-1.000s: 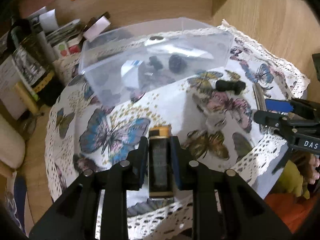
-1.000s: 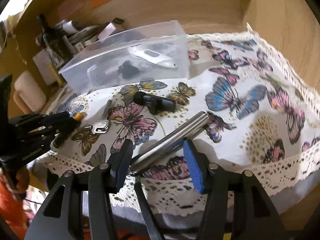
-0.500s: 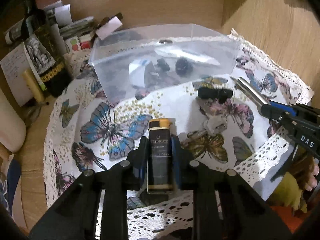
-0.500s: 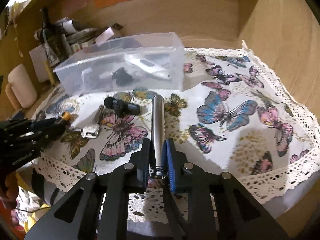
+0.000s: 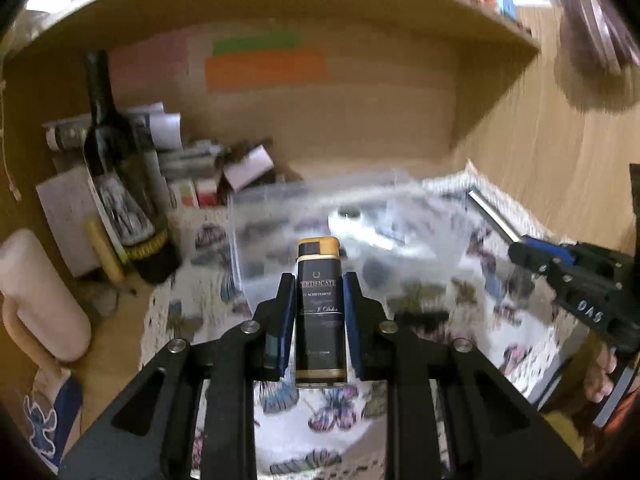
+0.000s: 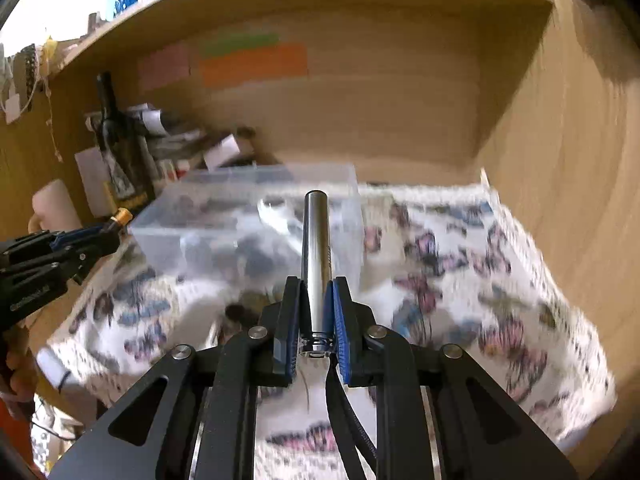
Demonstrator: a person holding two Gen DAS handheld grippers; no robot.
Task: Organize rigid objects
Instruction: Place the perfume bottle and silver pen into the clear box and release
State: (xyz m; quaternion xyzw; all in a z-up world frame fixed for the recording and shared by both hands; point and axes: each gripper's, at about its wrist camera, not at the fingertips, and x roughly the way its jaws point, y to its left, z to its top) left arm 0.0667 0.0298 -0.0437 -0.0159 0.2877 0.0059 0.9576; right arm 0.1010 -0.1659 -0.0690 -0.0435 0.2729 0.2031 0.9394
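Both grippers are up off the table now. A moment ago they were down low by the butterfly cloth (image 6: 472, 264).

The left gripper (image 5: 319, 312) has its jaws squeezed tight on a little black and gold lighter (image 5: 319, 308). The lighter sits in the middle of the left picture, standing up between the jaws.

The right gripper (image 6: 317, 312) has its jaws shut tight on a shiny metal tube (image 6: 316, 256). The tube points straight ahead in the middle of the right picture. It was loose on the cloth a second ago, so it has just been picked up.

The clear plastic box (image 6: 224, 220) sits just behind both things, in the middle of each picture. I think both things go into that box next.
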